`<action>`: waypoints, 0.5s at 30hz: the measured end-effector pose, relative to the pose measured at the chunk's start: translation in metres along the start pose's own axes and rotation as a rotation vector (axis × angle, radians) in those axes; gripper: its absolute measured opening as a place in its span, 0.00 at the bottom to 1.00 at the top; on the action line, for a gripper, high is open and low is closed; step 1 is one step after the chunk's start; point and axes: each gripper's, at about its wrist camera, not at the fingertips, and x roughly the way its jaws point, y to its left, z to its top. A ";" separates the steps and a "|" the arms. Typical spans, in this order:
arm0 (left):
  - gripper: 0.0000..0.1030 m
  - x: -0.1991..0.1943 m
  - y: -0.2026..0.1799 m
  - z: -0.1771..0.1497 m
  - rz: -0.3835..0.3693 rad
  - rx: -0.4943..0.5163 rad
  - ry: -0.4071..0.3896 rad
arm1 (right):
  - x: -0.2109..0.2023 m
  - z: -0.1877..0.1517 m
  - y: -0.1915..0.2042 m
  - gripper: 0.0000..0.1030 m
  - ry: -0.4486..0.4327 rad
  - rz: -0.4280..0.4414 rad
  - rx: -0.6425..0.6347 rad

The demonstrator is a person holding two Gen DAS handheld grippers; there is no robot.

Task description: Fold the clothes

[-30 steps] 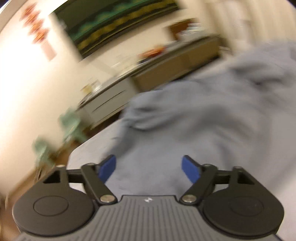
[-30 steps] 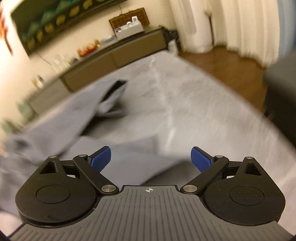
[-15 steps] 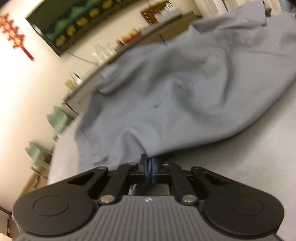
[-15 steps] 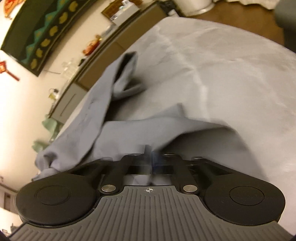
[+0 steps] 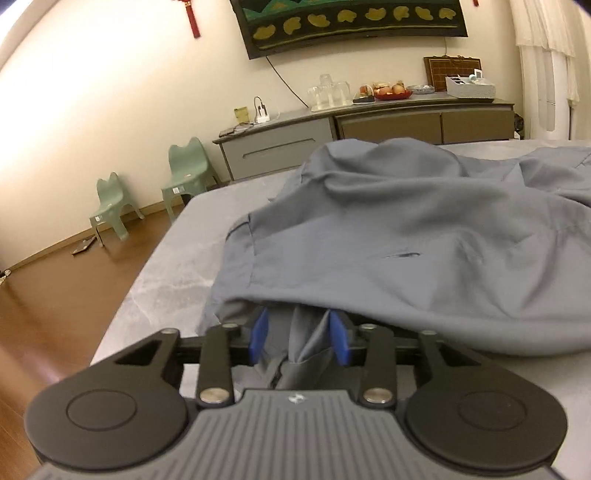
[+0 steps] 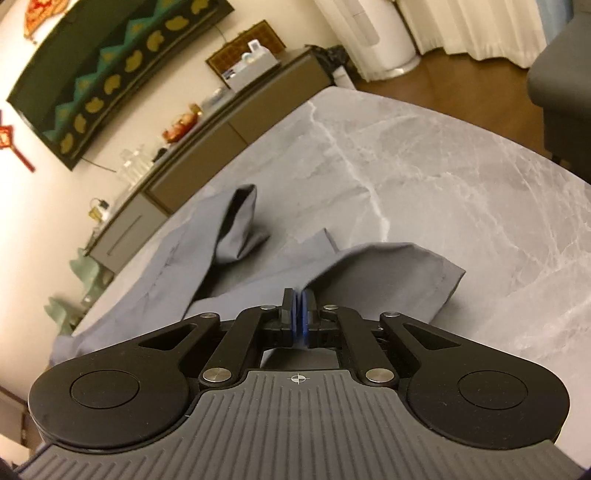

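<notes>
A grey-blue garment (image 5: 406,240) lies bunched on the grey marble table (image 5: 177,266). In the left wrist view its near hem drapes over my left gripper (image 5: 298,336). That gripper's blue pads stand apart, with a loose fold of the fabric hanging between them, nearer the right pad. In the right wrist view my right gripper (image 6: 299,317) is shut on an edge of the garment (image 6: 369,273). From there the cloth spreads left and away, and one tubular end (image 6: 240,221) is folded up further back. The table (image 6: 443,166) is bare to the right.
A long sideboard (image 5: 369,122) with glasses and a fruit bowl stands against the far wall. Two small green chairs (image 5: 110,206) sit on the wooden floor left of the table. A dark seat (image 6: 565,74) and a white appliance (image 6: 380,33) are beyond the table's right side.
Both grippers were open a second ago and shut on the garment half a second ago. The left one's jaws have now parted; the right stays shut. The cloth has settled lower on the table.
</notes>
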 end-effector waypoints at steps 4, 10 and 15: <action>0.54 0.001 -0.023 -0.013 0.015 0.108 0.023 | 0.000 -0.005 -0.002 0.43 0.028 0.014 0.043; 0.28 0.004 -0.054 -0.029 0.063 0.242 0.008 | 0.023 -0.016 0.011 0.68 0.135 0.062 0.030; 0.02 -0.001 -0.053 -0.026 0.108 0.237 -0.070 | 0.038 -0.019 0.028 0.01 0.151 0.036 -0.070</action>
